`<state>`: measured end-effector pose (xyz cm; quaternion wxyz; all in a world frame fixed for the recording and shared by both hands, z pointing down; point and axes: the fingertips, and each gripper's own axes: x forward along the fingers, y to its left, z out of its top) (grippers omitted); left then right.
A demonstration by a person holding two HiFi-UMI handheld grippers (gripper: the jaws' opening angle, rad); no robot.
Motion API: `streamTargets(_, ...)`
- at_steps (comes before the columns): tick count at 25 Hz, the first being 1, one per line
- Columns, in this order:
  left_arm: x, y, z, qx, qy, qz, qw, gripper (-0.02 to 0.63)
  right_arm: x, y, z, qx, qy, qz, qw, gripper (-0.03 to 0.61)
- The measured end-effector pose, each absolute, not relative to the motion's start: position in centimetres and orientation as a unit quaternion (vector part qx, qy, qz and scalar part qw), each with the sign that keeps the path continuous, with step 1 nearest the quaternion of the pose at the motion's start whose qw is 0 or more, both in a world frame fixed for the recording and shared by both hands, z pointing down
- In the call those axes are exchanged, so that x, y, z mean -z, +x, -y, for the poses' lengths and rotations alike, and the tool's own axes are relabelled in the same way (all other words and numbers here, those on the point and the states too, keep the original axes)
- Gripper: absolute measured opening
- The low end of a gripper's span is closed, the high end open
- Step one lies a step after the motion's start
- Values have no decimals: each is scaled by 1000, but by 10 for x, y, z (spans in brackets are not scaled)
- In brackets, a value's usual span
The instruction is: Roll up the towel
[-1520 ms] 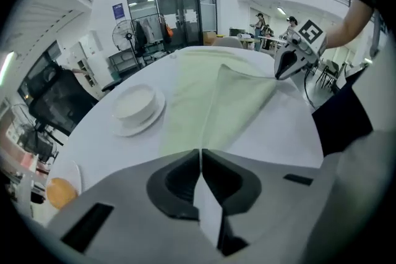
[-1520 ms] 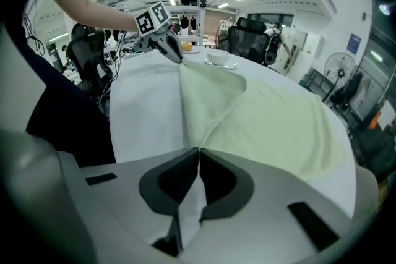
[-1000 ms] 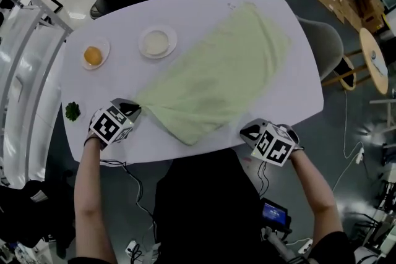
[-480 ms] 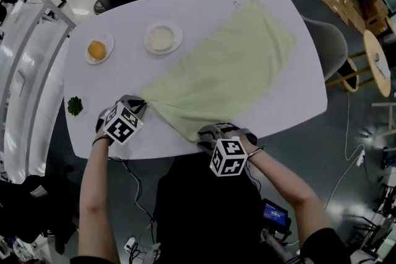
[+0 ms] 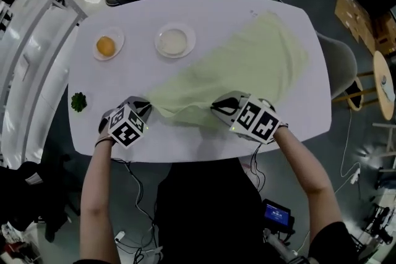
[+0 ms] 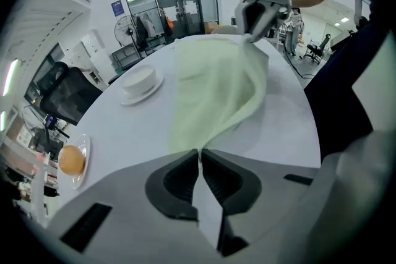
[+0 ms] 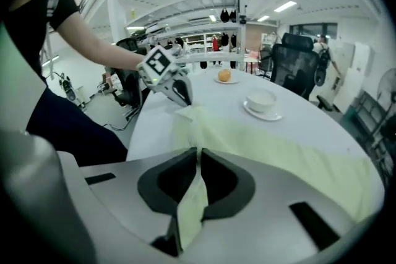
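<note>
At the near edge of the white oval surface (image 5: 204,15), our right hand-held gripper (image 5: 221,106) has crossed over, jaws closing on a corner of the spread pale green cloth towel (image 5: 247,68), while our left hand-held gripper (image 5: 143,107) still clamps the other, so we can start rolling.

A white, rounded bench (image 5: 204,12) is seen from above; a pale green towel (image 5: 247,68) is spread diagonally across it, bunched at the near edge; a small plate (image 5: 117,38) bearing an orange ball (image 5: 106,46), a white dish (image 5: 175,41) and a green sprig (image 5: 78,101) are set to its left.
</note>
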<state>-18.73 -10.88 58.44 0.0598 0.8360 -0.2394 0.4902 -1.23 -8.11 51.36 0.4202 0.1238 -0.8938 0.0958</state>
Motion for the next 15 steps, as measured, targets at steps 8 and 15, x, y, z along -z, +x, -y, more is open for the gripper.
streamTargets(8, -582, -185, 112, -483, 830, 263, 98, 242, -572, 31, 186, -121, 229, 850, 458, 93)
streamTargets(15, -545, -168, 85, -461, 864, 204, 4, 276, -515, 57, 142, -40, 233, 865, 443, 261)
